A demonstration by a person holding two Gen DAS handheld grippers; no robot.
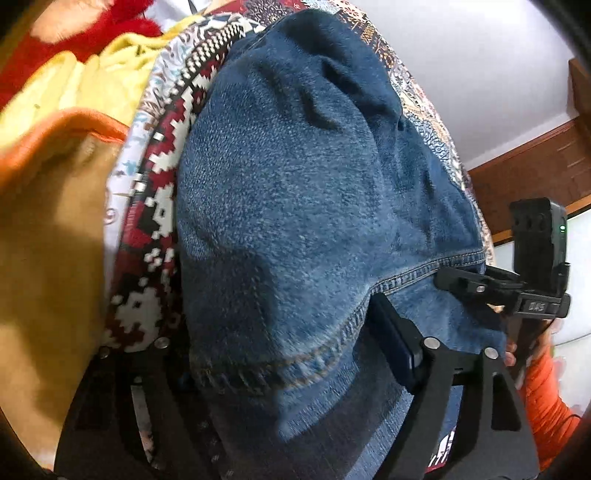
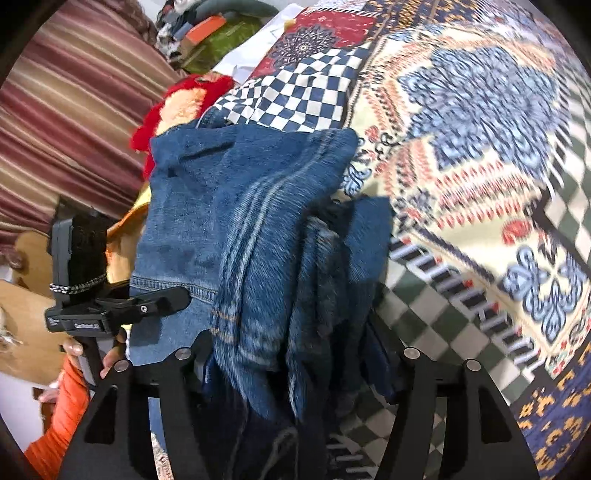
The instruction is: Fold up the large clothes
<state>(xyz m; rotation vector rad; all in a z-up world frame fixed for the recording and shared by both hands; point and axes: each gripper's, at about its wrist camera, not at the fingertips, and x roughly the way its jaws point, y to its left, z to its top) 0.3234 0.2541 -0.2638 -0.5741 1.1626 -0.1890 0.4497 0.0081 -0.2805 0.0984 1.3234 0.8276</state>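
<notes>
A pair of blue denim jeans (image 1: 295,206) hangs lifted over a patterned bedspread (image 2: 480,155). My left gripper (image 1: 280,354) is shut on the stitched hem of the jeans, which drape over its fingers. My right gripper (image 2: 295,354) is shut on a bunched fold of the same jeans (image 2: 236,221). In the left wrist view the right gripper (image 1: 480,284) shows at the right, clamped on the denim edge. In the right wrist view the left gripper (image 2: 155,306) shows at the left, gripping the hem. The fingertips are hidden under cloth.
Yellow (image 1: 85,85), orange (image 1: 48,206) and red (image 1: 74,33) clothes pile at the left. A red fluffy garment (image 2: 177,99) lies behind the jeans. A striped curtain (image 2: 74,122) hangs at the left. Wooden trim (image 1: 535,158) runs along the wall.
</notes>
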